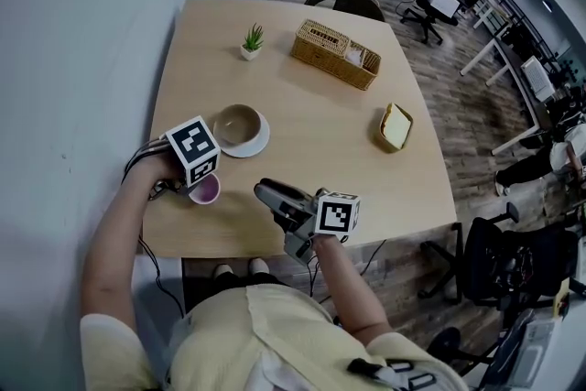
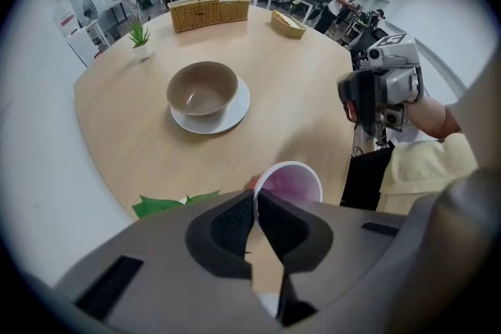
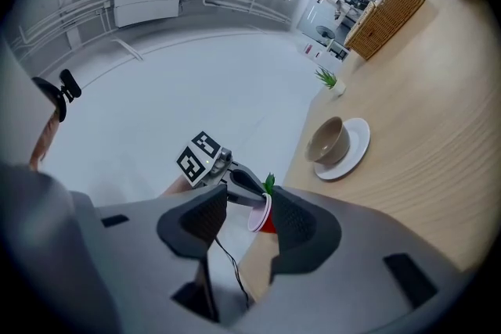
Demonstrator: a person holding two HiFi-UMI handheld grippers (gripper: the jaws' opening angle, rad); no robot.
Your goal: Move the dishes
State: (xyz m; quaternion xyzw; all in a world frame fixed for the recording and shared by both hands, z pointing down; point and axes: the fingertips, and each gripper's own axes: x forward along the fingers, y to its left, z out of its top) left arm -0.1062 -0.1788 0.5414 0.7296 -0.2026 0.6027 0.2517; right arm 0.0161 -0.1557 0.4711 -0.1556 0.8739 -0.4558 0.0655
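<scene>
1. The left gripper point(image 2: 256, 203) is pinched tight on the rim of a small pink cup point(image 2: 293, 182). The cup is at the lower left of the head view, by the near edge of the table point(image 1: 320, 133).
2. The right gripper point(image 3: 249, 213) is open wide and holds nothing.
3. Just above the cup, a brown bowl point(image 1: 237, 124) sits on a white saucer point(image 1: 257, 145).
4. A basket point(image 1: 335, 53) and a little plant point(image 1: 252, 41) stand farther up.

Open table point(image 1: 320, 142) right of the bowl point(image 1: 237, 124); wall point(image 1: 73, 59) close at left.
</scene>
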